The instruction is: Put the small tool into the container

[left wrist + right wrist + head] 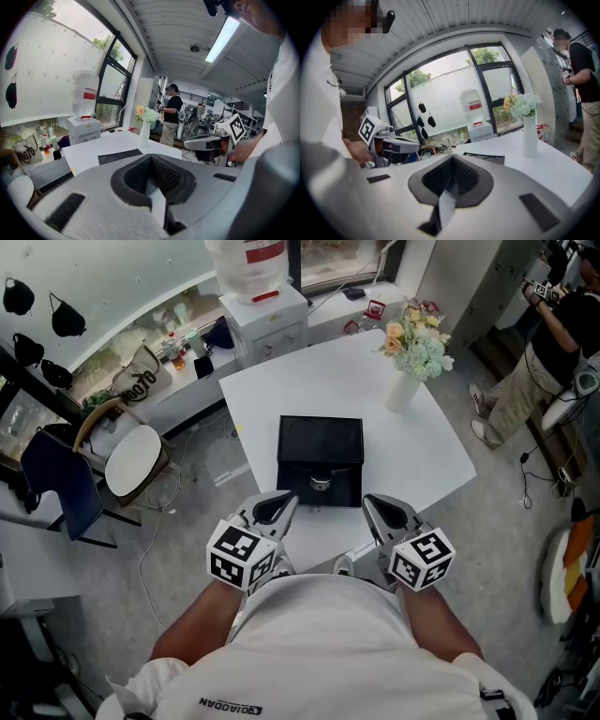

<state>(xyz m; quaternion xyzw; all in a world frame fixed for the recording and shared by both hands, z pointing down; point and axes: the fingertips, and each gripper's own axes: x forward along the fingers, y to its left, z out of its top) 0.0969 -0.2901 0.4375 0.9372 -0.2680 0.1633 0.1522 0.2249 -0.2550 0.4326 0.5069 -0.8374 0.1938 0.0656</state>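
The white table point(412, 442) spreads out ahead of both tongs, one corner pointing away from them. On it, just beyond the tips and centred on the gap between the two tongs, sits the black box point(320, 439). It is roughly square and lies squarely to the tongs, its far half flat with a faint ring pressed into it and its near half facing them.

The left tongs point(284, 504) and the right tongs point(375, 507) hover side by side over the table's near edge, well apart from each other. Both point forward and a little down at the box. Each pair is clenched, the ribbed pads meeting with nothing between them, and neither touches the box.

Farther ahead, and off to the right of the right tongs, a white vase point(403, 390) stands upright with pale flowers point(417, 345) in it.

A small silvery piece point(321, 484) shows in the middle of the box's near half, straight ahead between the two tips. I cannot tell whether it is the tool or a clasp. It is too small to tell its long axis or which way it points.
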